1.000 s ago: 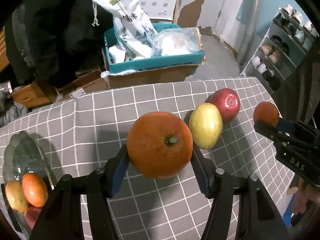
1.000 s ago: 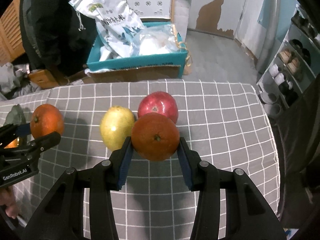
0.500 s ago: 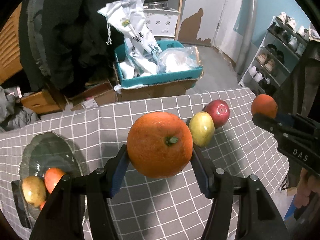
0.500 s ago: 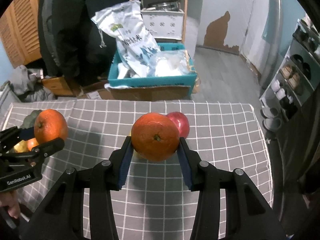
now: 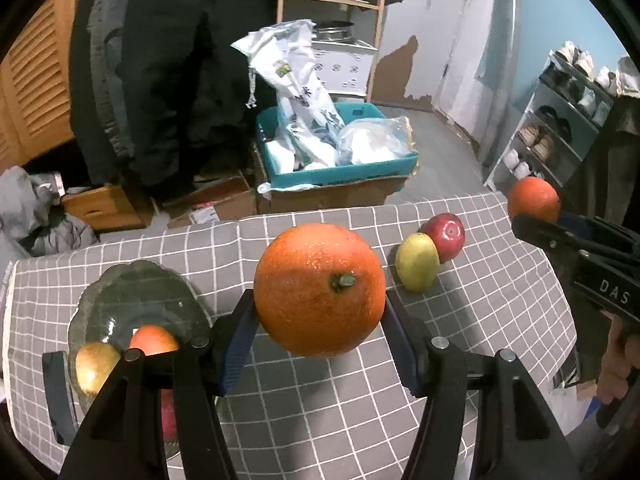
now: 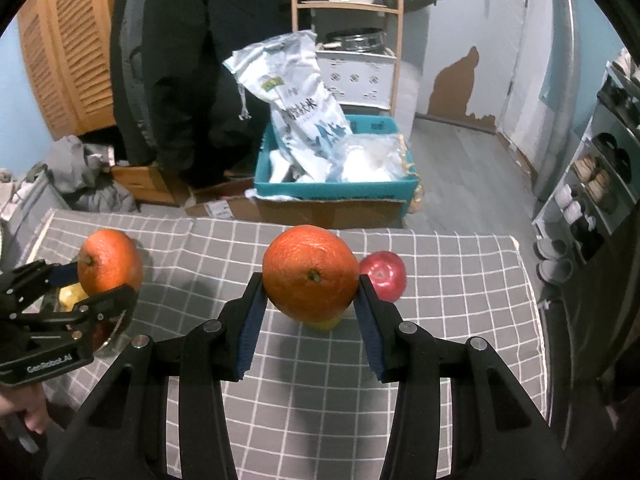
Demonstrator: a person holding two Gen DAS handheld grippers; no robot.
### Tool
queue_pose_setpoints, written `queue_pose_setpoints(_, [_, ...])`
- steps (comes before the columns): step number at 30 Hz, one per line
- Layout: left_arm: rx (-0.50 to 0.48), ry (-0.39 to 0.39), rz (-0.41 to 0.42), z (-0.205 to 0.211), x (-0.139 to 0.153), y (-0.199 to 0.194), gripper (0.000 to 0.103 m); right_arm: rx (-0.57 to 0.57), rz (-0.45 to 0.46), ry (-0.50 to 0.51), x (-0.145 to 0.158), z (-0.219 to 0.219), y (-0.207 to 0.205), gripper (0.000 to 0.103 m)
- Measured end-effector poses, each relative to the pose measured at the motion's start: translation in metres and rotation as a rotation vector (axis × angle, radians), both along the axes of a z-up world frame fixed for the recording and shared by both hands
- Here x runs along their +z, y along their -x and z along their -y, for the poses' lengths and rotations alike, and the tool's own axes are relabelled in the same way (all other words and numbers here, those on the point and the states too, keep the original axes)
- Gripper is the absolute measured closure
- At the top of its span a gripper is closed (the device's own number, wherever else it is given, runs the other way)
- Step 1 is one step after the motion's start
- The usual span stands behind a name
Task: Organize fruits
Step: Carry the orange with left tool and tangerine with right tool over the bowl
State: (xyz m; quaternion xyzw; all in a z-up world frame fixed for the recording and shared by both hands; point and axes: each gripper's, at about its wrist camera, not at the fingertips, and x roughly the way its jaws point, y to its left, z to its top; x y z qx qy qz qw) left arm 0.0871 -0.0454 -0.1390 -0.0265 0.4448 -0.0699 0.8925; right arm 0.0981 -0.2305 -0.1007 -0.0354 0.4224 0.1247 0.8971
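your right gripper (image 6: 310,304) bears the lettering "das" on its body as seen from the left wrist view; your left gripper (image 5: 318,320) carries "genrobot.ai" as seen from the right wrist view. the white sack (image 6: 298,92) standing in the teal crate (image 6: 336,190) has printed characters, too blurred to read.

your left gripper's fingers are closed on a large orange (image 5: 320,290), stem facing the camera, held in the air above the grey checked tablecloth (image 5: 480,300). your right gripper's fingers are closed on a second orange (image 6: 310,270), also clear of the cloth.

on the cloth, a yellow-green pear (image 5: 417,262) lies touching a red apple (image 5: 445,237). at the left end sits a glass plate (image 5: 132,292) with a yellow-green fruit (image 5: 96,366) and a reddish-orange fruit (image 5: 154,340) on its near side.

against the frames one second ago: both grippers have risen and pulled back, so the table reads smaller and more of the room shows. the plate has come further into the left wrist view. from the right wrist view the pear is now almost hidden behind the held orange. both grips are unchanged.
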Motion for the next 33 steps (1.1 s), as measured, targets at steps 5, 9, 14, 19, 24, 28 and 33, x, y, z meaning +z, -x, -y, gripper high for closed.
queue_pose_setpoints(5, [0.024,0.001,0.017,-0.013,0.007,0.008,0.04,0.03,0.01,-0.007,0.006,-0.015,0.002,0.059])
queue_pose_setpoints(9, [0.048,0.006,0.024,-0.027,0.01,0.011,0.04,0.056,0.011,-0.011,0.007,-0.028,0.003,0.059])
queue_pose_setpoints(14, [0.088,0.002,0.031,-0.049,0.012,0.014,0.04,0.085,0.009,-0.012,0.007,-0.048,-0.001,0.059])
queue_pose_setpoints(19, [0.133,-0.005,0.028,-0.071,0.01,0.016,0.04,0.11,0.006,-0.014,0.006,-0.067,-0.005,0.059])
queue_pose_setpoints(24, [0.168,-0.005,0.013,-0.091,0.005,0.018,0.04,0.141,0.0,-0.012,0.002,-0.09,-0.009,0.06])
queue_pose_setpoints(28, [0.202,-0.006,0.002,-0.11,0.001,0.019,0.04,0.169,-0.004,-0.011,0.0,-0.108,-0.011,0.06])
queue_pose_setpoints(33, [0.234,0.0,-0.01,-0.131,-0.003,0.02,0.04,0.208,-0.009,-0.016,-0.001,-0.132,-0.013,0.06])
